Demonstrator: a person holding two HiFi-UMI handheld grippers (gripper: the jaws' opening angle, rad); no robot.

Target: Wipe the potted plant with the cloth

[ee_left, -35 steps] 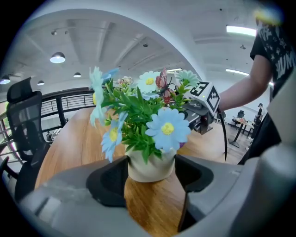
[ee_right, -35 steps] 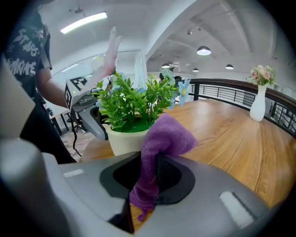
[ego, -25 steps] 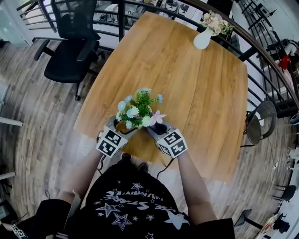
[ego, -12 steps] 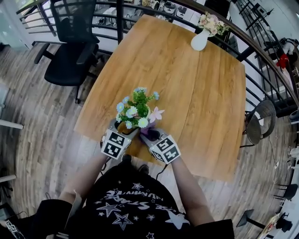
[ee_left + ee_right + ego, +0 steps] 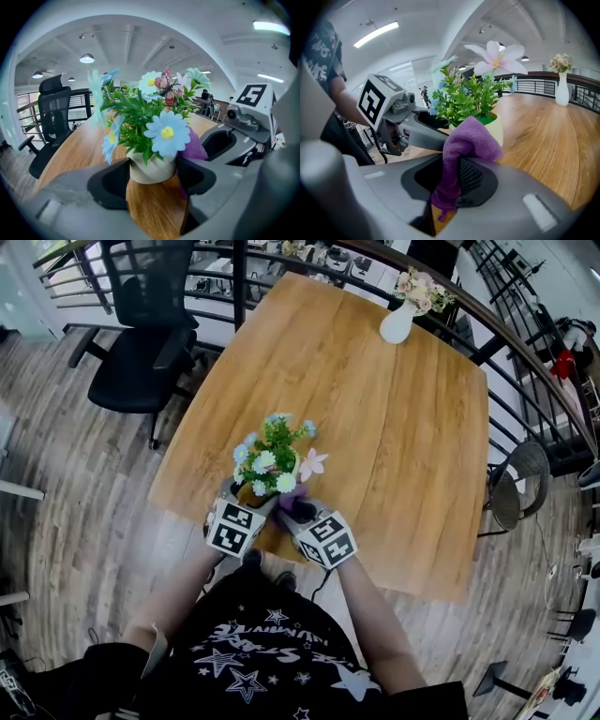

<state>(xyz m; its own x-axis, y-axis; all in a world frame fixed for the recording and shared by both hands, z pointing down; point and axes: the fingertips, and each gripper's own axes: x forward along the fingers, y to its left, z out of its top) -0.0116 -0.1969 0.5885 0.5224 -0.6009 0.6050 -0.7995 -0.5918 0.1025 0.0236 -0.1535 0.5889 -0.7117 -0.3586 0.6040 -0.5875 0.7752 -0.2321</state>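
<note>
The potted plant [image 5: 270,461] is a cream pot [image 5: 151,169] of green leaves with blue, white and pink flowers, standing near the table's front edge. My left gripper [image 5: 152,177] is shut on the pot, one jaw on each side of it. My right gripper [image 5: 454,180] is shut on a purple cloth [image 5: 465,139], which bunches up from its jaws and presses against the pot's side [image 5: 499,129]. In the head view the left gripper [image 5: 246,502] and right gripper [image 5: 298,512] meet at the pot's base, with the cloth [image 5: 291,495] between them.
A white vase of flowers [image 5: 397,321] stands at the table's far end. A black office chair [image 5: 141,343] is left of the wooden table [image 5: 375,427], and a metal railing [image 5: 525,362] runs behind and to the right. The table's front edge is just beneath the grippers.
My right gripper has moved left with the cloth, closer in against the pot. The left gripper has stayed on the pot, rolling slightly.
</note>
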